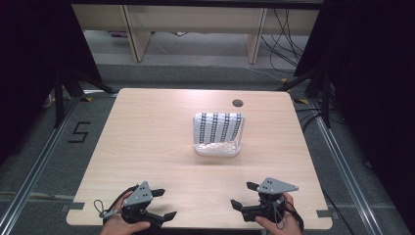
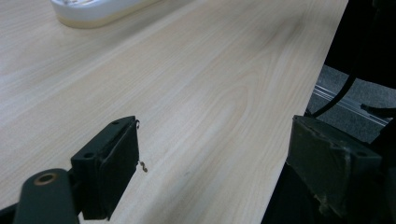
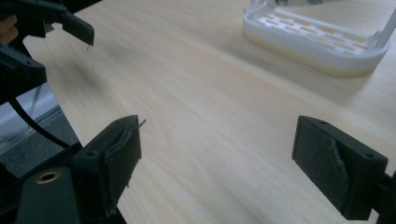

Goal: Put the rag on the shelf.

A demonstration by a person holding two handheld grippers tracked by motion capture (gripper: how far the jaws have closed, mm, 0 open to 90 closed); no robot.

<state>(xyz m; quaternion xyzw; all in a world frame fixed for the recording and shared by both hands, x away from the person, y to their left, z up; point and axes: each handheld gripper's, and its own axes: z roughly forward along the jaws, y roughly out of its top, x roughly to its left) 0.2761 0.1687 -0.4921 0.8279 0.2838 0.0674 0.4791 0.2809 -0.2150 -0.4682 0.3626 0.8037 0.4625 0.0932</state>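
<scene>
Pale wooden desk (image 1: 147,142) is carrying a white slatted rack (image 1: 218,133) toward its far edge while left claw (image 1: 157,203) and right claw (image 1: 243,195), both spread empty, are hovering at the near edge, best approaching level and squarely.

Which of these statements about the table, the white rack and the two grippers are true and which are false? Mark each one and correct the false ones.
1. The white rack stands on the table. True.
2. The left gripper grips the rack. False: it is near the table's front edge, apart from the rack, holding nothing.
3. The right gripper is open. True.
4. A red cup stands beside the rack. False: no cup is there.
</scene>
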